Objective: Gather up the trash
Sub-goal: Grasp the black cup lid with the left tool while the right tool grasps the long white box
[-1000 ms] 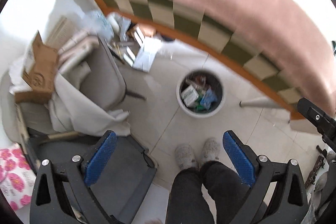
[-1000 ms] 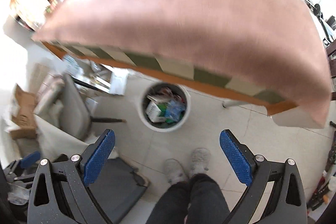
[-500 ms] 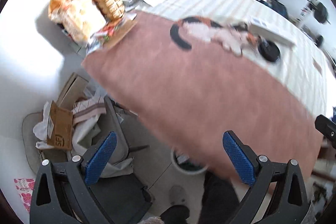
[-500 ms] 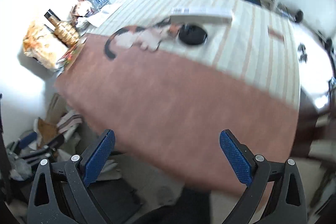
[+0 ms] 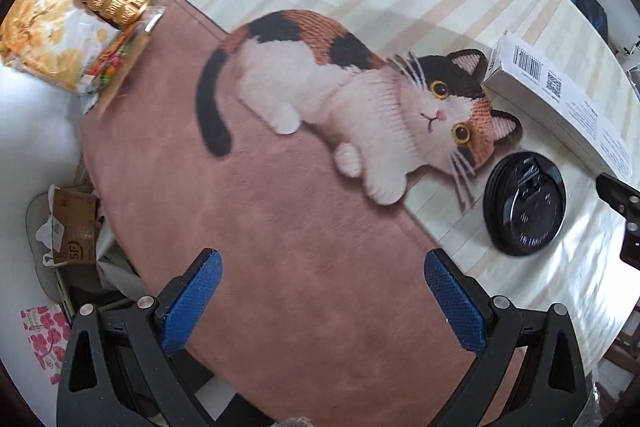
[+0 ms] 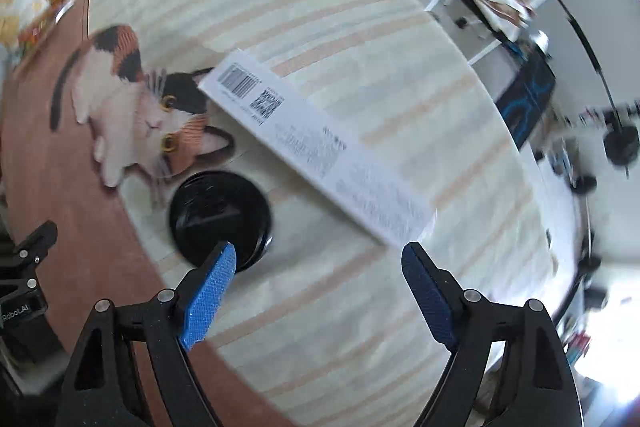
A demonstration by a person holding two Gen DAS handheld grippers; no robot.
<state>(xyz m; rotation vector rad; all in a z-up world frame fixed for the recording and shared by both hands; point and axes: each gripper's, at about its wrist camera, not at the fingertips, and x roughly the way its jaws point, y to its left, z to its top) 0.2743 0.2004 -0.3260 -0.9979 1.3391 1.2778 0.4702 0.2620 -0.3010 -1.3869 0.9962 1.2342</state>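
Fingers (image 6: 428, 291) on the right gripper (image 6: 316, 291) are closing on nothing yet, left ones (image 5: 196, 301) spread empty, so it'll probably clip the black lid (image 6: 221, 217) and shove it into the white box (image 6: 316, 151).

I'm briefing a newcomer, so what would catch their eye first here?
The calico cat picture printed across the pink-and-striped table cover. By its head lie a round black plastic lid and a long white cardboard box, with the right gripper closing, empty, above them.
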